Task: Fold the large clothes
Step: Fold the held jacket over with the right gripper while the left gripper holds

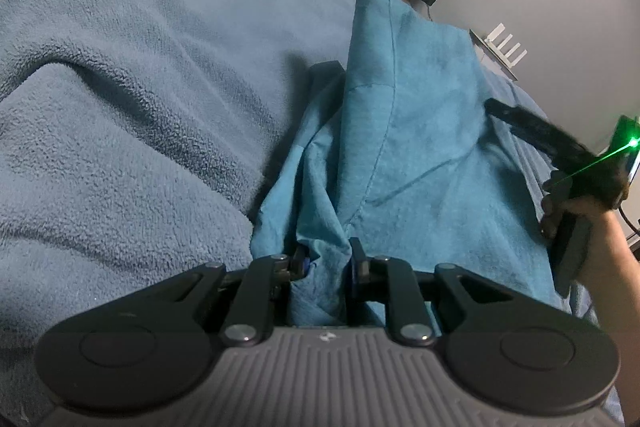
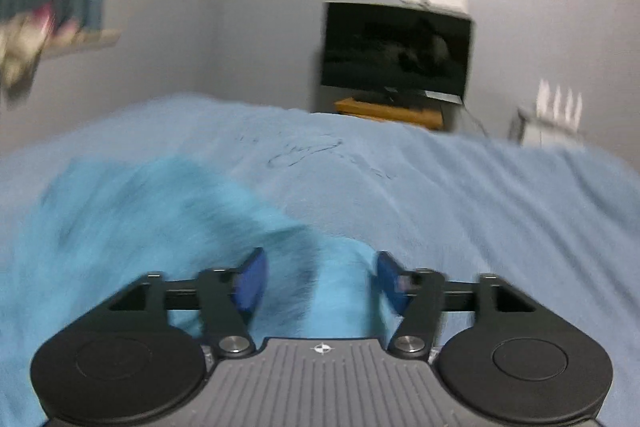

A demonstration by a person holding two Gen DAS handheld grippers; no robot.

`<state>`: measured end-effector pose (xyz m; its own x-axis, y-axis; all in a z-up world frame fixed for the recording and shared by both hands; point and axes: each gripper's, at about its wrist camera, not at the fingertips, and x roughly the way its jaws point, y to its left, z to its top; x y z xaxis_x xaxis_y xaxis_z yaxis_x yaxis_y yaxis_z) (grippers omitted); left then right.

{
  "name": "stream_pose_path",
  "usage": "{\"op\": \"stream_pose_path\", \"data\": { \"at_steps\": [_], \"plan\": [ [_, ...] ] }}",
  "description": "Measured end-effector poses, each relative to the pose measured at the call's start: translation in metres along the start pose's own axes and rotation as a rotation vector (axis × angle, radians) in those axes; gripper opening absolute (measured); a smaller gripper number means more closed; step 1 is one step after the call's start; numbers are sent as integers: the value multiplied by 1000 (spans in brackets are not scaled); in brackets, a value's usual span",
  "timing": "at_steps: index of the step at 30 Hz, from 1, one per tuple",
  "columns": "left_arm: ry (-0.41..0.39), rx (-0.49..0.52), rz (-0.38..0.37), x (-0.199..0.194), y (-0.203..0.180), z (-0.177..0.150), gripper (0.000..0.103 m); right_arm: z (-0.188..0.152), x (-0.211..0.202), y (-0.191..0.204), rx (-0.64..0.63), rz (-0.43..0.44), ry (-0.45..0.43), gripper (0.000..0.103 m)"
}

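A teal garment (image 1: 404,131) lies in a long bunched shape on a light blue fleece blanket (image 1: 120,87). My left gripper (image 1: 326,259) is shut on a fold of the teal garment at its near end. The other hand-held gripper (image 1: 532,131) shows at the right edge, held in a hand beside the garment. In the right wrist view, which is blurred by motion, my right gripper (image 2: 318,277) is open with its blue pads (image 2: 250,285) wide apart, and the teal garment (image 2: 160,227) lies under and between them, not pinched.
The blanket (image 2: 400,187) covers a bed. A dark TV (image 2: 396,51) stands on a wooden stand (image 2: 390,111) against the grey wall. A white router (image 2: 556,115) sits to its right. A shelf with items (image 2: 48,35) is at far left.
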<state>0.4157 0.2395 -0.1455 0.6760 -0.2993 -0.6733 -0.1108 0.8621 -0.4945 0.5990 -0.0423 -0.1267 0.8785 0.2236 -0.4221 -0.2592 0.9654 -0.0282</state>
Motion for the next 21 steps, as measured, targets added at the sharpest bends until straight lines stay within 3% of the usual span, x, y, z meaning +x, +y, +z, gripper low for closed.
{"op": "stream_pose_path", "data": {
  "at_steps": [2,4,7,10,15,20,21],
  "plan": [
    [2,-1,2,2,-2,1,15,2,4,-25,123,50,53,96],
    [5,4,5,3,-3,3,15,-3,10,-49,215,114,139,100],
    [10,11,5,2,-2,4,15,-13,19,-75,348,282,277,103],
    [16,8,7,4,-1,6,15,-28,37,-84,449,402,408,103],
    [20,-7,2,10,3,8,15,-50,58,-95,600,491,397,101],
    [-6,90,62,16,-20,5,15,-57,35,-90,517,450,264,68],
    [-12,122,85,18,-27,4,15,-58,28,-89,510,442,245,66]
  ]
}}
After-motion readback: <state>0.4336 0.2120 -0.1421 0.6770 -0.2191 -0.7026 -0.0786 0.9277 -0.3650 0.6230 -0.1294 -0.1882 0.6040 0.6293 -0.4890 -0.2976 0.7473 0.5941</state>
